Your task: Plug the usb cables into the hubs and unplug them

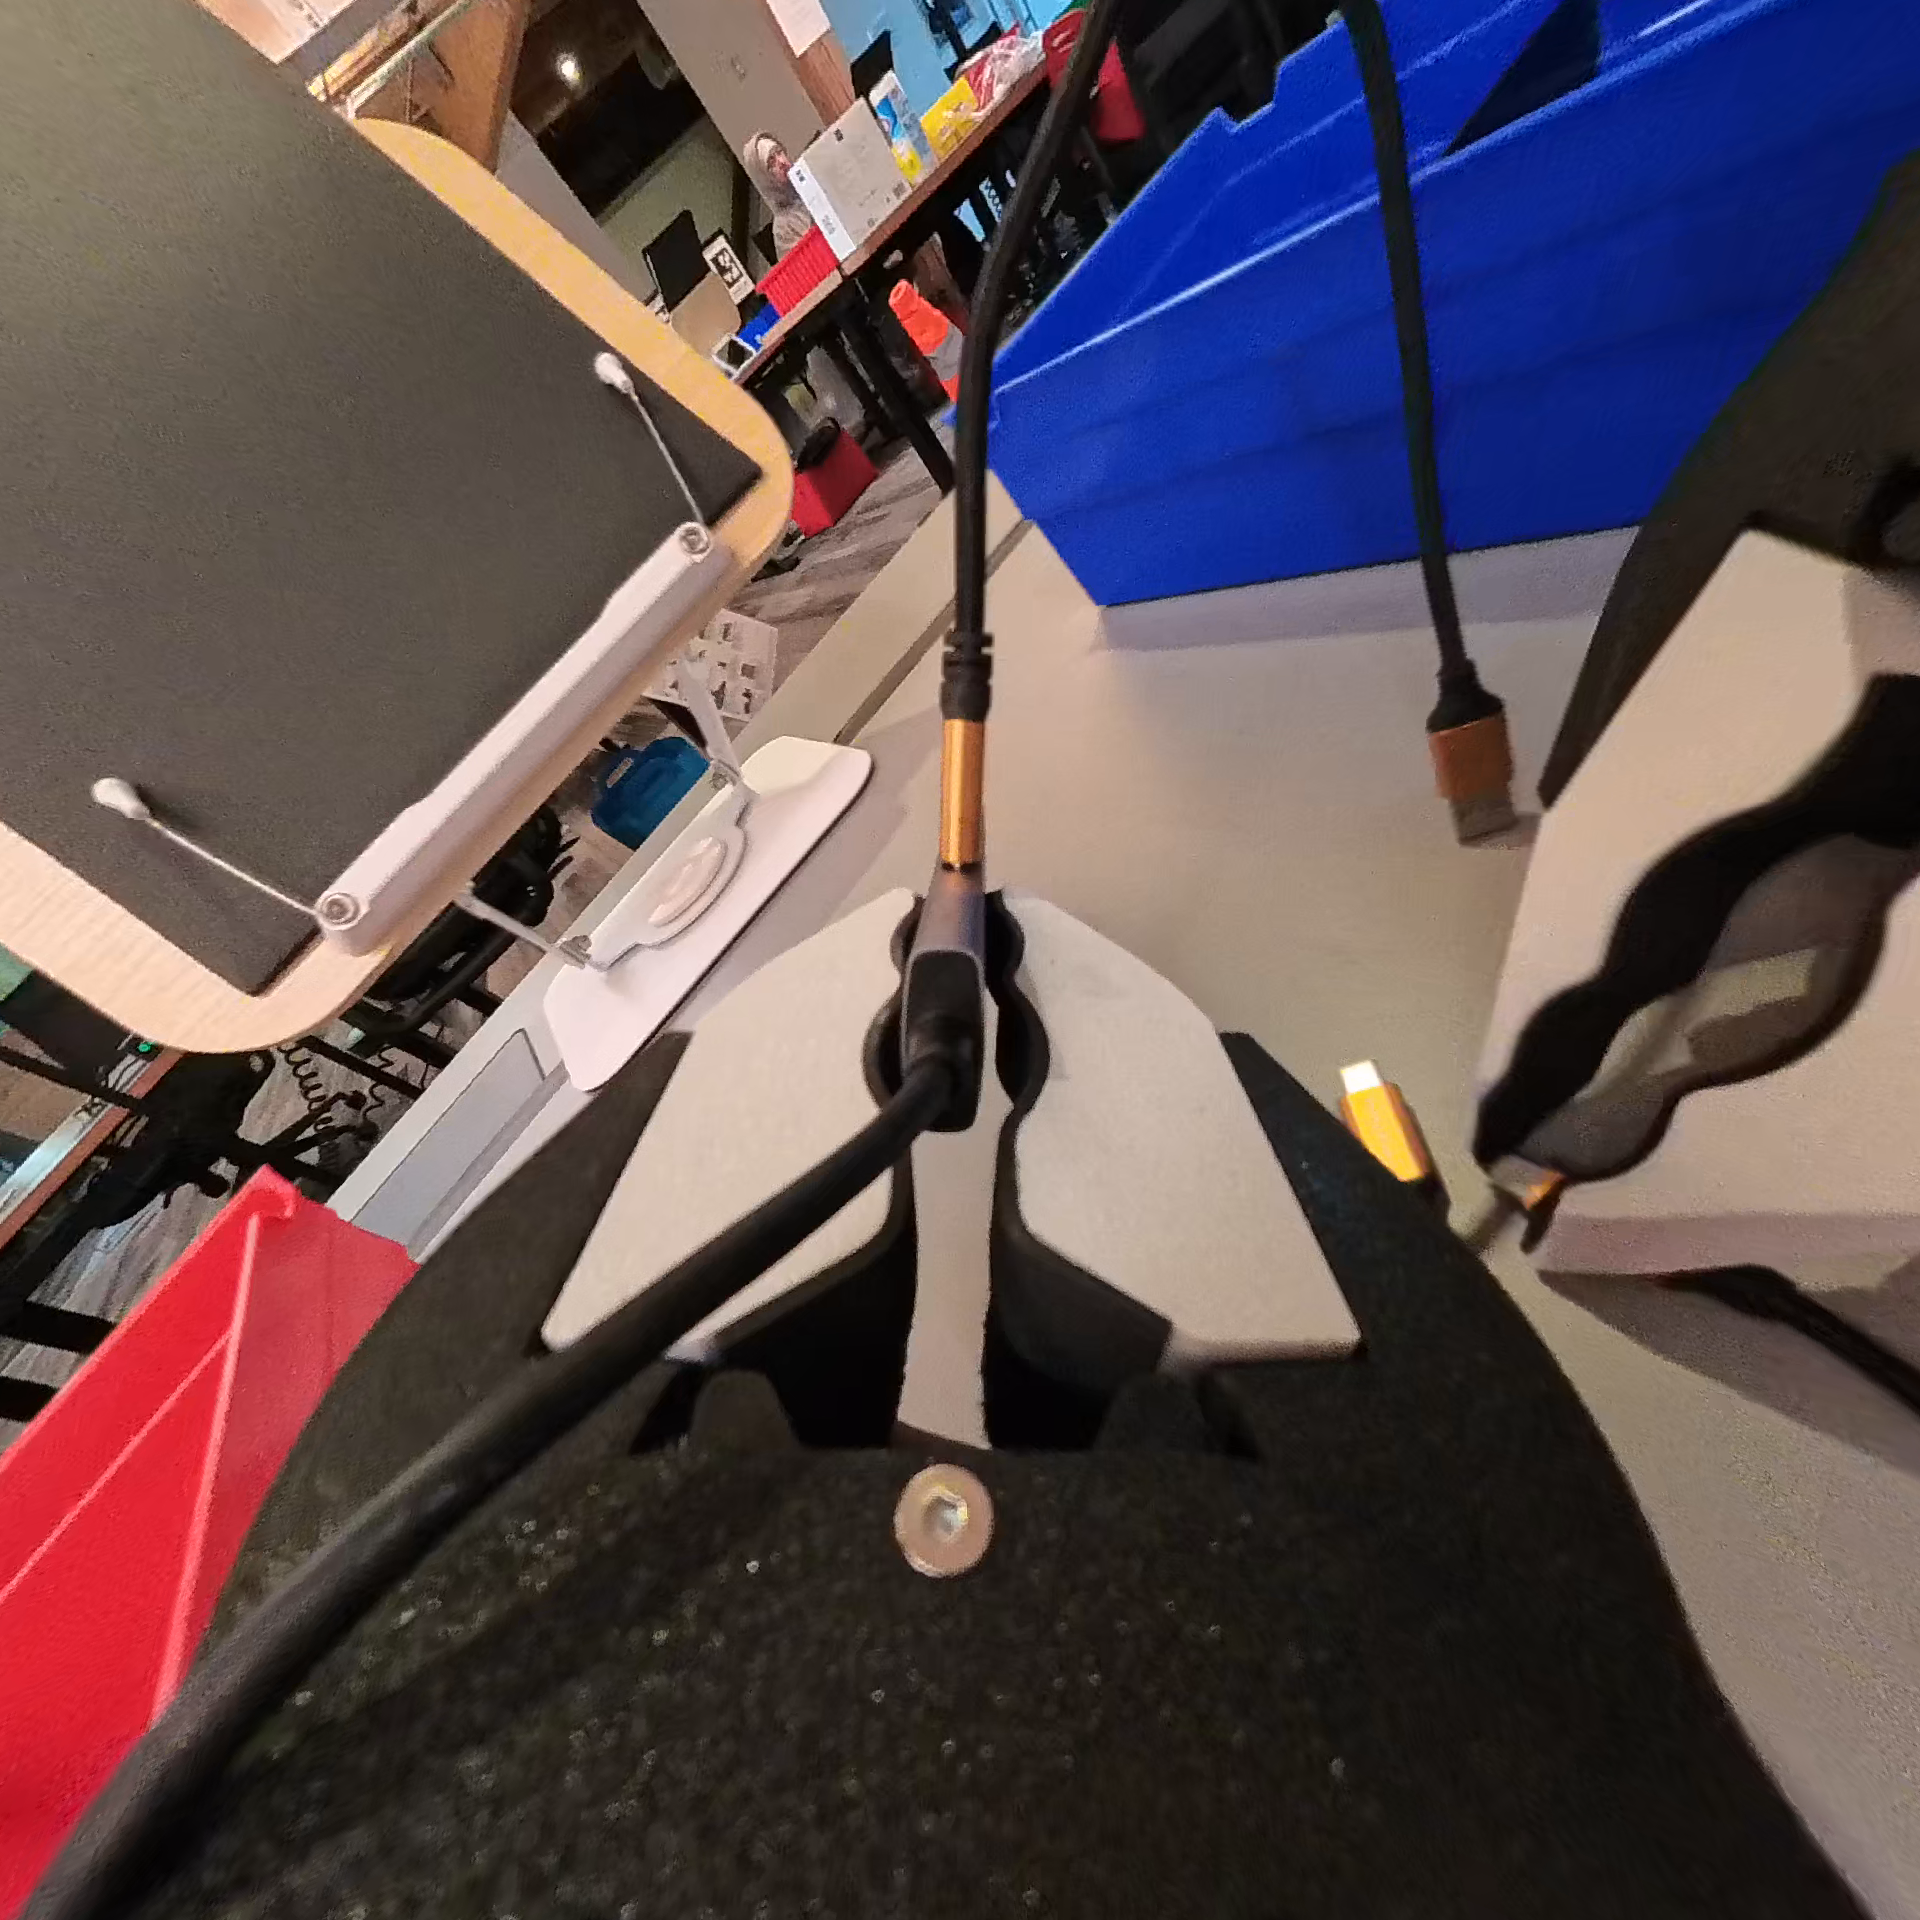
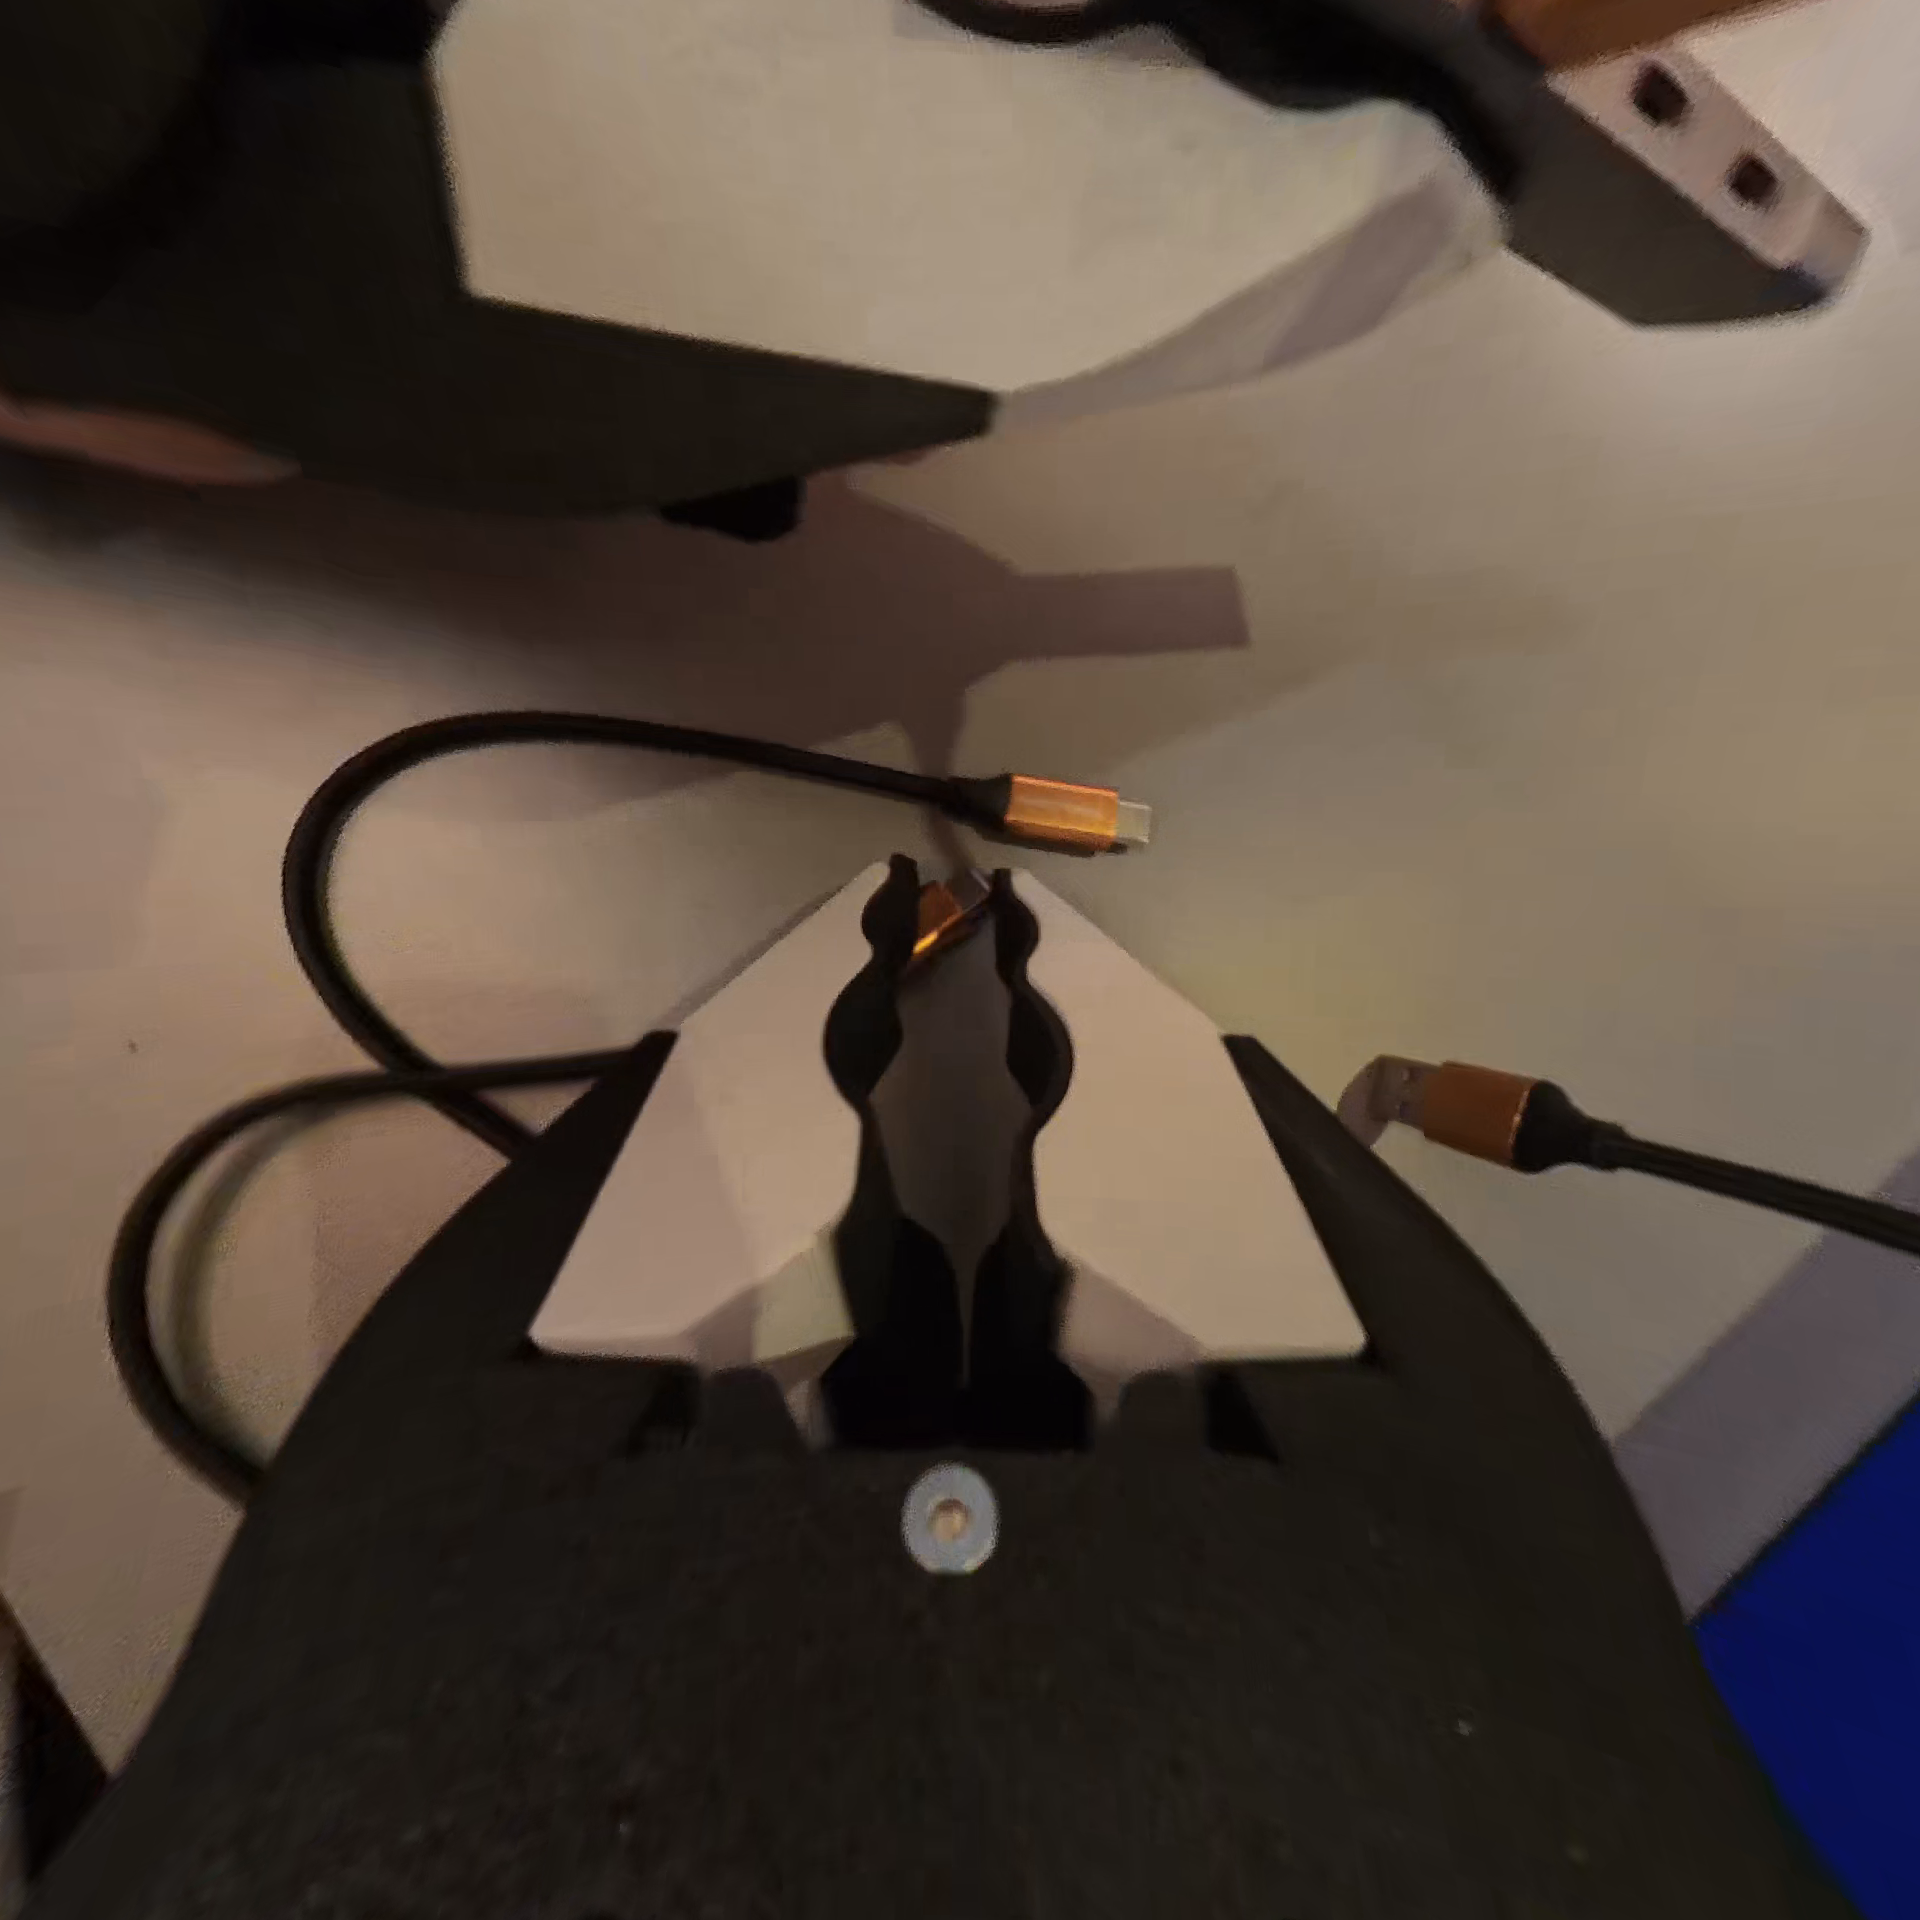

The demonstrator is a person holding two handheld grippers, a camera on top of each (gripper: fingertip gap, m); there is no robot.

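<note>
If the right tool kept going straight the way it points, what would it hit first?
Likely the loose orange plug lying just beyond the right tool, slightly right of centre; otherwise the table. Depth unclear.

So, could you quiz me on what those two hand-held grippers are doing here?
1. True or false: the left gripper is empty.
2. What colour are the bins behind the table?
3. The right gripper pinches: A an orange plug, B a pen, C nothing.

Key: 1 false, it grips a dark hub with a cable plugged in; 2 blue; 3 A.
</note>
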